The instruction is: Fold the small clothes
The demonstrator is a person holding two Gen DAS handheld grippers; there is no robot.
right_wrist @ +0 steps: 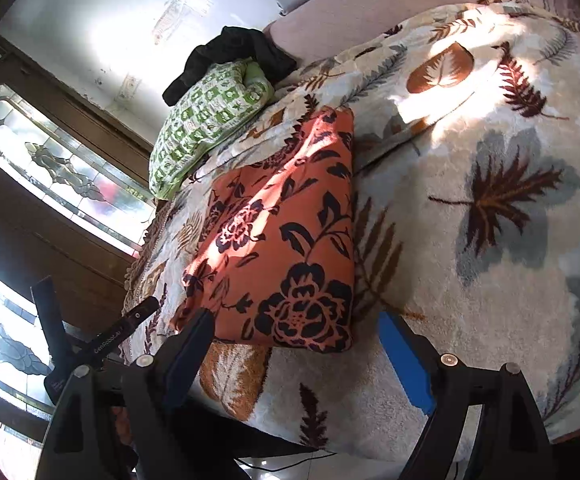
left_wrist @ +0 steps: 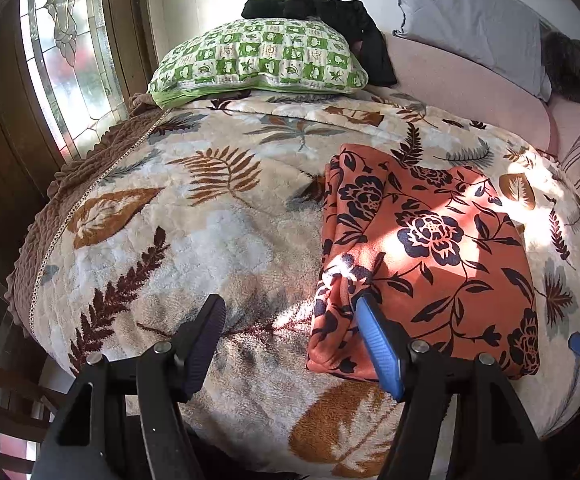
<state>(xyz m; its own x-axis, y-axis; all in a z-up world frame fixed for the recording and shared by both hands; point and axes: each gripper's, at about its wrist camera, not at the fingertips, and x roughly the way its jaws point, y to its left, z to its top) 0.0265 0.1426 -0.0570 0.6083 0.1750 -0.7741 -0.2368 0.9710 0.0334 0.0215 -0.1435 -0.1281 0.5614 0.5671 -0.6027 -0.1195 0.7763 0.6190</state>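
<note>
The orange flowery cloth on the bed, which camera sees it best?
The left wrist view. There the orange flowery cloth shows nearly whole, folded, with the layered folds along its left side. The right wrist view shows the cloth too, but slanted, partly in shadow, and a finger of the right gripper hides its lower left corner.

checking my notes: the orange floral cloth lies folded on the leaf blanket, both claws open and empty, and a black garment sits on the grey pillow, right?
Not quite. The black garment sits on the green checked pillow, not the grey pillow; the left wrist view shows this. The rest holds: the orange floral cloth lies folded on the leaf blanket, and the left claw and right claw are open and empty.
</note>
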